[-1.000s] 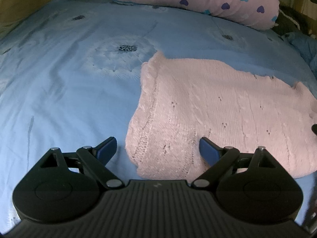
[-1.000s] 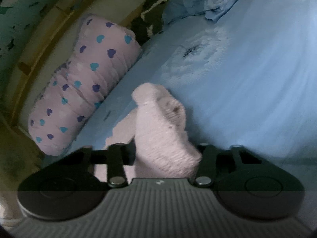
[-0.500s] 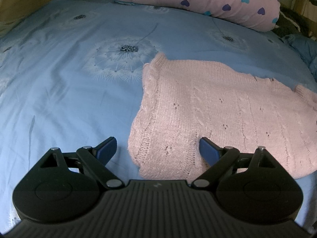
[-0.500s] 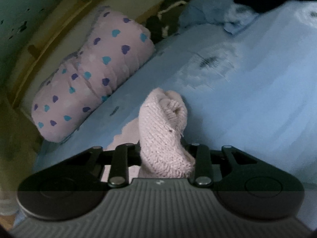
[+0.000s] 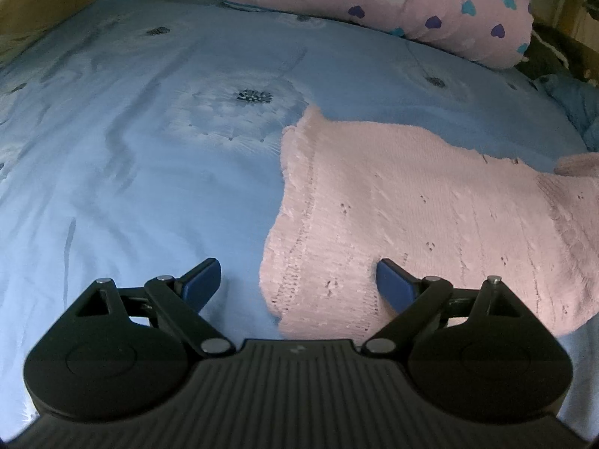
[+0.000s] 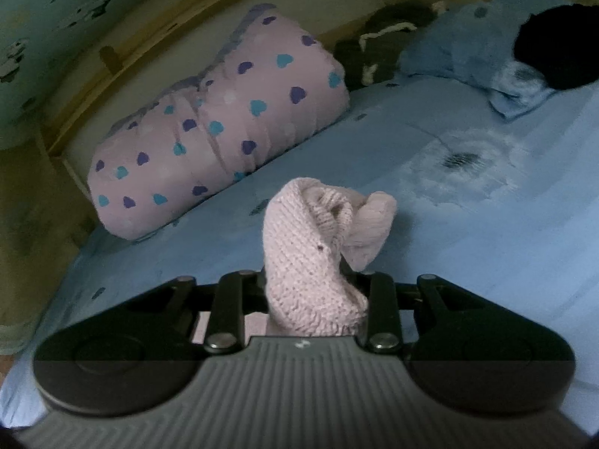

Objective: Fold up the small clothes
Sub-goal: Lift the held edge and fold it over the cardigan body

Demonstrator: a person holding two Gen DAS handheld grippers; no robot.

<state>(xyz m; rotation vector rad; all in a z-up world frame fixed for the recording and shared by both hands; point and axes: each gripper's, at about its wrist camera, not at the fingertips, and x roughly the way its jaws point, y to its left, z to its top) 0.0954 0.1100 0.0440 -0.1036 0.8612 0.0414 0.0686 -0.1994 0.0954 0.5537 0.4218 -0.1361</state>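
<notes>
A small pink knitted sweater (image 5: 393, 224) lies mostly flat on the blue bed sheet (image 5: 131, 149), in the middle and right of the left wrist view. Its body is spread out with no fold in it yet. At the far right edge of that view, one end of it bunches up off the bed.

The right gripper (image 6: 314, 292) has that end. In the right wrist view a bunch of pink knit stands up from between its fingers, in the lower middle of the frame. The fingers are pulled in close and pinch the knit tight.

The left gripper (image 5: 297, 280) is at the bottom of its view, over the near edge of the sweater. Its blue fingers (image 5: 393, 280) stand wide apart and hold nothing. One is over the sheet and one is over the knit.

A pink pillow with hearts (image 5: 393, 3) lies at the top of the bed, well apart from the sweater.

The folding looks like it is only starting. The lifted end probably has to be laid across the body, and the other folds are still left.
</notes>
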